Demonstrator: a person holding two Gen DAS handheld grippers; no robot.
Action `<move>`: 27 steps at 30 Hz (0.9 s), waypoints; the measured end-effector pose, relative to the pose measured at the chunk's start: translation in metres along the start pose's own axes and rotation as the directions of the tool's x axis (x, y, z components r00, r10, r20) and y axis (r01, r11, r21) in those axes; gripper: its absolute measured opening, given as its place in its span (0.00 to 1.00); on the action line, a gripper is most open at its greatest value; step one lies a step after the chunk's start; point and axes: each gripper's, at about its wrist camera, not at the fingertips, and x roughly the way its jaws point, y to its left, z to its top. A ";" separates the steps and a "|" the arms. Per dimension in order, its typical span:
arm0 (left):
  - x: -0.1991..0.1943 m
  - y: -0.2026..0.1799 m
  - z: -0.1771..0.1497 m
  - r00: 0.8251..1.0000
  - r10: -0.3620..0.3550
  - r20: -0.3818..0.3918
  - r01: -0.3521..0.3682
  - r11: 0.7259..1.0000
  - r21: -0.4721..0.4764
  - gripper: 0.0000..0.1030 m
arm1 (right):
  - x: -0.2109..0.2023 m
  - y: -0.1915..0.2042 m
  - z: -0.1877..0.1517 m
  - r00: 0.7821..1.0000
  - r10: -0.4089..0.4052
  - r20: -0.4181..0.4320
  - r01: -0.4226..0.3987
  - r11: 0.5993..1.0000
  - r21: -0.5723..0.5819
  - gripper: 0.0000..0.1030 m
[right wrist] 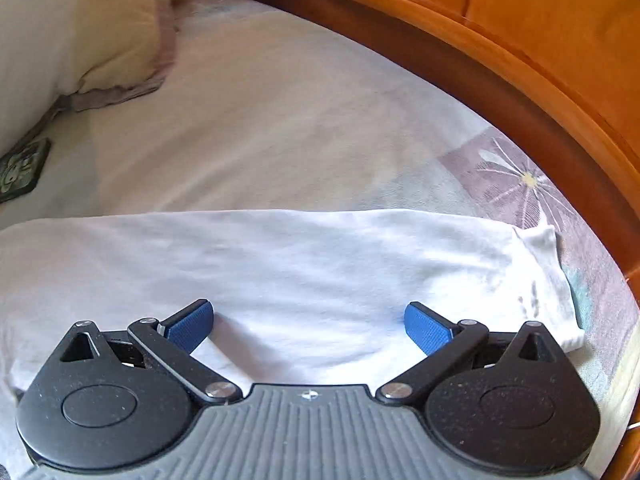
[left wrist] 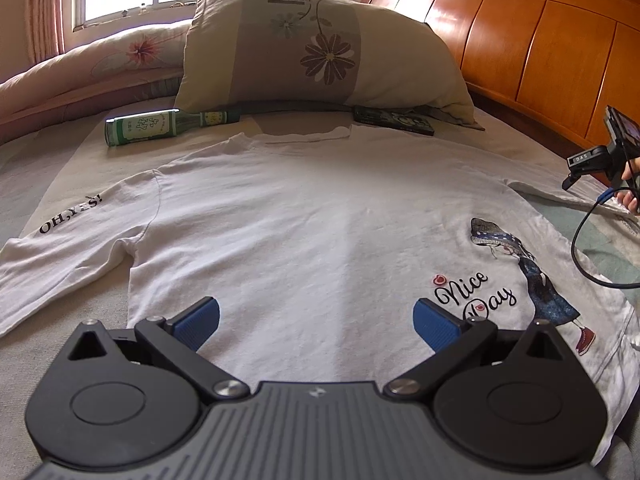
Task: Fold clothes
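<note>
A white long-sleeved shirt (left wrist: 304, 216) lies spread flat on the bed, neck toward the pillow, with "OH,YES!" on its left sleeve (left wrist: 60, 240) and a "Nice Day" girl print at the right. My left gripper (left wrist: 316, 320) hovers open over the shirt's lower middle, nothing between its blue pads. In the right wrist view my right gripper (right wrist: 308, 326) stands open just above the shirt's right sleeve (right wrist: 320, 264), whose cuff (right wrist: 548, 280) lies near the bed frame. The right gripper's body (left wrist: 608, 148) and a hand show at the left wrist view's right edge.
A flowered pillow (left wrist: 320, 48) leans at the bed's head, with a green bottle (left wrist: 160, 126) and a dark flat box (left wrist: 394, 120) lying before it. The orange wooden headboard (left wrist: 540, 40) runs along the right. A black cable (left wrist: 580, 248) trails over the shirt.
</note>
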 end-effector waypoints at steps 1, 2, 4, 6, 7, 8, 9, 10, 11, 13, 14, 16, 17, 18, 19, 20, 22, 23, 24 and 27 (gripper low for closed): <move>0.001 -0.004 0.001 1.000 0.001 -0.002 -0.001 1.000 0.008 0.99 | 0.004 -0.001 0.002 1.000 -0.013 0.011 0.013 1.000 0.000 1.00; 0.001 -0.007 0.002 1.000 0.001 -0.005 -0.001 1.000 0.016 0.99 | 0.008 0.001 0.005 0.999 -0.031 0.025 0.031 1.000 0.001 1.00; 0.001 -0.015 0.004 1.000 0.001 -0.008 -0.001 1.000 0.030 0.99 | 0.016 0.005 0.013 0.996 -0.064 0.057 0.064 0.998 -0.003 1.00; 0.000 -0.023 0.006 1.000 -0.002 -0.009 0.002 0.999 0.043 0.99 | 0.024 0.006 0.024 0.995 -0.068 0.075 0.069 0.998 -0.009 1.00; 0.000 -0.028 0.008 1.000 -0.003 -0.010 0.003 0.999 0.049 0.99 | 0.025 0.004 0.029 0.995 -0.064 0.075 0.065 0.998 -0.007 1.00; -0.001 -0.032 0.009 1.000 -0.006 -0.009 0.006 0.998 0.058 0.99 | 0.026 0.002 0.034 0.996 -0.059 0.073 0.059 0.998 -0.005 1.00; -0.003 -0.035 0.009 1.000 -0.008 -0.007 0.008 0.998 0.067 0.99 | 0.024 0.001 0.036 0.997 -0.057 0.058 0.057 0.998 0.003 1.00; -0.005 -0.038 0.010 1.000 -0.010 -0.003 0.010 0.997 0.077 0.99 | 0.018 0.002 0.035 0.997 -0.041 0.058 0.040 0.999 0.017 1.00; -0.006 -0.041 0.011 1.000 -0.012 0.001 0.012 0.996 0.087 0.99 | 0.010 0.004 0.032 0.998 -0.021 0.061 0.019 0.999 0.033 1.00; -0.006 -0.047 0.013 1.000 -0.008 0.000 0.008 0.995 0.097 0.99 | -0.002 0.016 0.023 0.997 0.061 0.051 -0.062 0.998 0.023 1.00; -0.005 -0.050 0.015 1.000 -0.008 -0.002 0.008 0.995 0.103 0.99 | -0.003 0.024 0.018 0.996 0.089 0.029 -0.089 0.996 0.009 1.00; -0.003 -0.057 0.017 1.000 -0.012 -0.005 0.013 0.993 0.114 0.99 | 0.004 0.047 0.012 0.997 0.072 0.018 -0.071 0.996 -0.059 1.00; -0.003 -0.059 0.018 1.000 -0.016 -0.008 0.016 0.993 0.117 0.99 | 0.008 0.058 0.009 0.999 0.030 0.037 -0.026 0.994 -0.106 1.00; -0.002 -0.062 0.019 1.000 -0.019 -0.011 0.020 0.993 0.119 0.99 | 0.012 0.064 0.010 0.997 0.026 0.070 -0.017 0.991 -0.133 1.00; -0.001 -0.065 0.020 1.000 -0.021 -0.017 0.023 0.992 0.122 0.99 | 0.016 0.068 0.011 0.994 0.030 0.106 -0.013 0.988 -0.157 1.00; -0.001 -0.067 0.021 1.000 -0.021 -0.021 0.024 0.992 0.126 0.99 | 0.021 0.067 0.016 0.992 0.040 0.120 -0.023 0.990 -0.142 1.00; -0.003 -0.072 0.022 1.000 -0.016 -0.025 0.019 0.990 0.139 0.99 | 0.026 0.062 0.029 0.990 0.060 0.131 -0.043 0.991 -0.127 1.00; -0.005 -0.074 0.022 1.000 -0.015 -0.024 0.018 0.989 0.145 0.99 | 0.023 0.056 0.031 0.989 0.078 0.122 -0.063 0.990 -0.129 1.00; -0.006 -0.075 0.023 1.000 -0.014 -0.022 0.017 0.988 0.151 0.99 | 0.019 0.051 0.032 0.989 0.098 0.111 -0.083 0.988 -0.130 1.00; -0.007 -0.078 0.022 1.000 -0.012 -0.023 0.016 0.988 0.154 0.99 | -0.010 0.014 0.020 0.975 0.182 0.124 -0.171 0.981 -0.092 1.00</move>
